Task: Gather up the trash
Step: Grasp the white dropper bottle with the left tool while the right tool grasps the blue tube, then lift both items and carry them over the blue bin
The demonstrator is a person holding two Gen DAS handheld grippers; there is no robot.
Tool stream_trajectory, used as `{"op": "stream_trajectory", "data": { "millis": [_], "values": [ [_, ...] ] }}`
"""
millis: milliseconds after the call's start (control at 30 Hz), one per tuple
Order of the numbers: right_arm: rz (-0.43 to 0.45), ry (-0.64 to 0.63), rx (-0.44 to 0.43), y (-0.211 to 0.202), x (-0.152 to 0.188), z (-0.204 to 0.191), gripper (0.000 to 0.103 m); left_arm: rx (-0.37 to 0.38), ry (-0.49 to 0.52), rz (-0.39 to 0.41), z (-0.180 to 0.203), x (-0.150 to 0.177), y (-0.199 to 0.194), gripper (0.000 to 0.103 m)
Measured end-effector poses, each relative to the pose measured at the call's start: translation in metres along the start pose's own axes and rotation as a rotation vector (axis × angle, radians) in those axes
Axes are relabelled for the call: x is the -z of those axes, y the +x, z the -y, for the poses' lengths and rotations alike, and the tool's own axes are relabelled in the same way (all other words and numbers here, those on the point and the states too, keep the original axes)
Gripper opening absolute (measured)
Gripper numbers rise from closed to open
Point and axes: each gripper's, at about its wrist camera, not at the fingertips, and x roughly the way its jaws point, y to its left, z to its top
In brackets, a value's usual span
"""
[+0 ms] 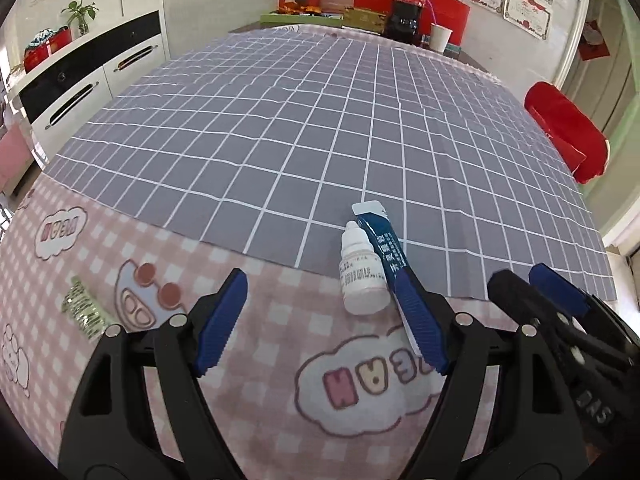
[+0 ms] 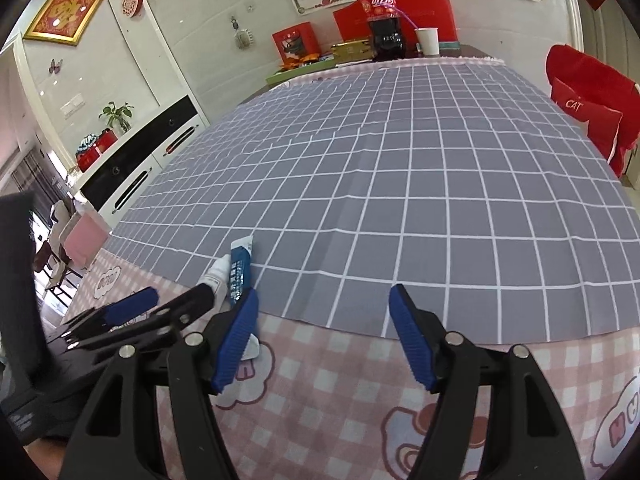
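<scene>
While my left gripper (image 1: 320, 304) looks down on the near end of the table, its camera catches a small silver-green foil wrapper (image 1: 82, 307) lying on the pink checked cloth (image 1: 264, 332), well to the left of the white dropper bottle (image 1: 362, 276); my right camera does not show that wrapper at all. The right view, in turn, shows a red cushion (image 2: 588, 122) marked "CAT" off the far right side of the table, which the left camera shows only as a red shape.

The bottle lies on its side across the border between the pink cloth and the grey grid cloth (image 1: 280, 132), cap pointing away from me, its label print too small to read. Touching its right side is a dark blue tube (image 1: 380, 236) with white lettering I cannot make out.

My left gripper's jaws stand wide apart and empty, the right finger just beside the tube. My right gripper (image 2: 322, 330), to the right of the bottle, is likewise spread and holding nothing.

The pink cloth bears cartoon letters reading "BEAN".
</scene>
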Motion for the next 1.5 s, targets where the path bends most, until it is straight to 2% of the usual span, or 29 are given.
{"op": "stream_trajectory", "data": {
  "millis": [100,133,167,200,267,433,767,867,933,967,1000,1033,1167,1500],
  "values": [
    [-0.007,-0.017,-0.001,0.003,0.0,-0.003,0.067,0.029,-0.007,-0.025,0.0,-0.001,0.01,0.055],
    [-0.011,-0.02,-0.003,0.004,0.001,-0.004,0.067,0.04,-0.008,-0.027,0.0,-0.001,0.012,0.046],
    [-0.013,-0.023,-0.004,0.004,0.001,-0.005,0.067,0.035,-0.003,-0.016,0.0,-0.001,0.012,0.032],
    [-0.017,-0.032,-0.002,0.006,0.001,-0.007,0.067,0.052,-0.005,-0.018,-0.001,0.0,0.013,0.025],
    [-0.027,-0.047,-0.002,0.009,0.003,-0.01,0.067,0.078,-0.035,-0.019,-0.007,0.0,0.011,0.024],
    [-0.04,-0.077,-0.017,0.014,0.007,-0.021,0.067,0.057,-0.05,0.006,-0.023,0.011,-0.004,0.024],
    [-0.102,-0.21,0.078,0.04,-0.001,-0.072,0.065,-0.028,-0.111,0.057,-0.06,0.013,-0.028,0.024],
    [-0.134,-0.225,0.094,0.056,-0.003,-0.078,0.059,-0.034,-0.12,0.057,-0.069,0.014,-0.03,0.024],
    [-0.124,-0.248,0.127,0.06,-0.004,-0.081,0.049,-0.037,-0.119,0.051,-0.072,0.014,-0.03,0.024],
    [-0.126,-0.274,0.163,0.06,-0.004,-0.085,0.04,-0.037,-0.115,0.053,-0.073,0.014,-0.031,0.024],
    [-0.13,-0.279,0.153,0.06,-0.004,-0.086,0.025,-0.039,-0.116,0.053,-0.074,0.014,-0.031,0.024],
    [-0.133,-0.279,0.146,0.06,-0.004,-0.086,0.017,-0.035,-0.117,0.05,-0.075,0.014,-0.031,0.024],
    [-0.136,-0.304,0.16,0.056,0.002,-0.093,0.013,-0.028,-0.131,0.06,-0.079,0.014,-0.037,0.024],
    [-0.103,-0.234,0.016,0.013,0.026,-0.117,0.012,-0.011,-0.152,0.111,-0.098,0.023,-0.072,0.024]
  ]
}}
